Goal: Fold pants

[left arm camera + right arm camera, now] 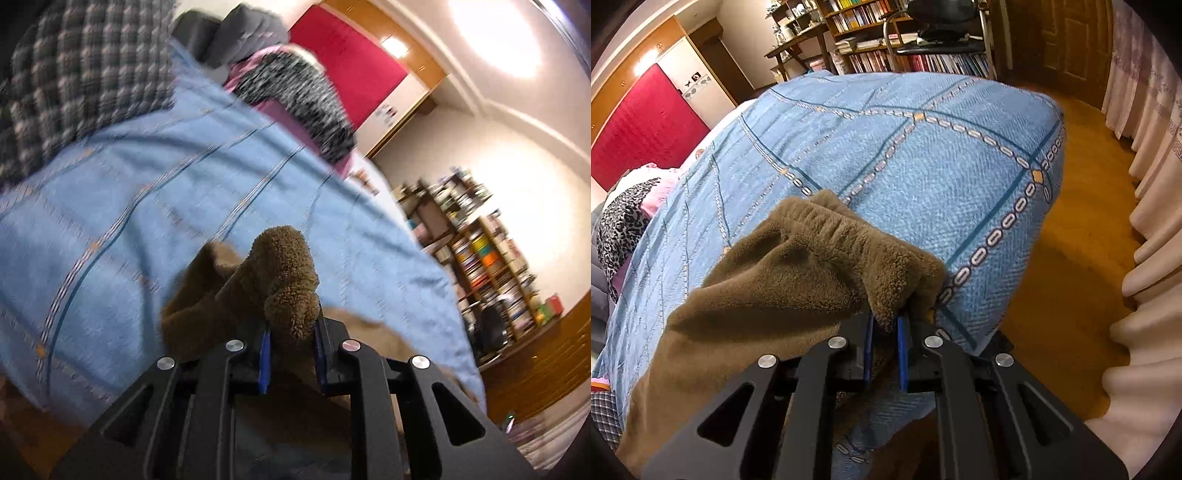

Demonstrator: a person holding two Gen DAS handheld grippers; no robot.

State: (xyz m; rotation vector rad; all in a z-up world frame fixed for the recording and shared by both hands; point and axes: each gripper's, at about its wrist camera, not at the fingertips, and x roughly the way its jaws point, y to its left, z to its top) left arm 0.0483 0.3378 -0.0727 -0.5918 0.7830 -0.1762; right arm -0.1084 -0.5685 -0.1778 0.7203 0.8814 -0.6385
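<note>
The brown fleece pants [258,288] hang bunched from my left gripper [291,332], which is shut on a fold of them above the blue patterned bedspread [184,192]. In the right wrist view my right gripper [886,332] is shut on the ribbed waistband end of the same pants [783,280], which drape down to the left over the bedspread [905,158]. The blue pads [903,343] pinch the fabric. The rest of the pants below the grippers is hidden.
A checked cloth [81,74], a leopard-print garment [303,92] on pink fabric and a grey pile [243,33] lie further up the bed. A red headboard [639,129], bookshelves [886,40], a wooden floor [1071,258] and pale curtains [1152,221] surround the bed.
</note>
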